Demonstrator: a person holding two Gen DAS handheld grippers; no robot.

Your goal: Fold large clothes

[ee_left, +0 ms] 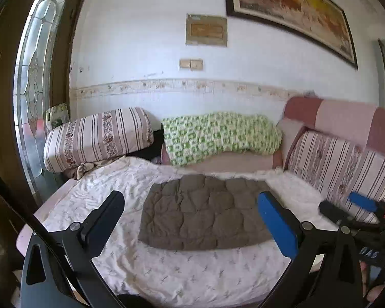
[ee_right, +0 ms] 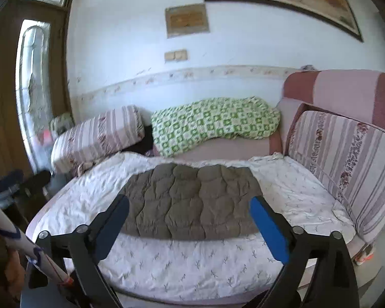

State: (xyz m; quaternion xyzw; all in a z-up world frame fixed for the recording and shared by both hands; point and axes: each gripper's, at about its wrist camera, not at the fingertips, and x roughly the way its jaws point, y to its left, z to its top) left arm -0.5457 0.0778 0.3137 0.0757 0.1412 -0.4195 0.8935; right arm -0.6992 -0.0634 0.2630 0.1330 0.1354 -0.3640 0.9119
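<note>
A grey-brown quilted garment [ee_left: 205,213] lies folded into a flat rectangle on the white sheet [ee_left: 166,272] of the sofa bed; it also shows in the right wrist view [ee_right: 190,202]. My left gripper [ee_left: 190,200] is open and empty, held above the bed's near edge, short of the garment. My right gripper [ee_right: 188,204] is open and empty, also short of the garment. The right gripper shows at the right edge of the left wrist view [ee_left: 346,208], open and beside the bed.
A green checked blanket [ee_left: 220,136] and striped cushions [ee_left: 97,138] lie at the back. Another striped cushion [ee_right: 346,164] leans on the pink sofa back at right. A wooden door with glass [ee_left: 36,87] stands at left. The white sheet [ee_right: 192,264] covers the bed.
</note>
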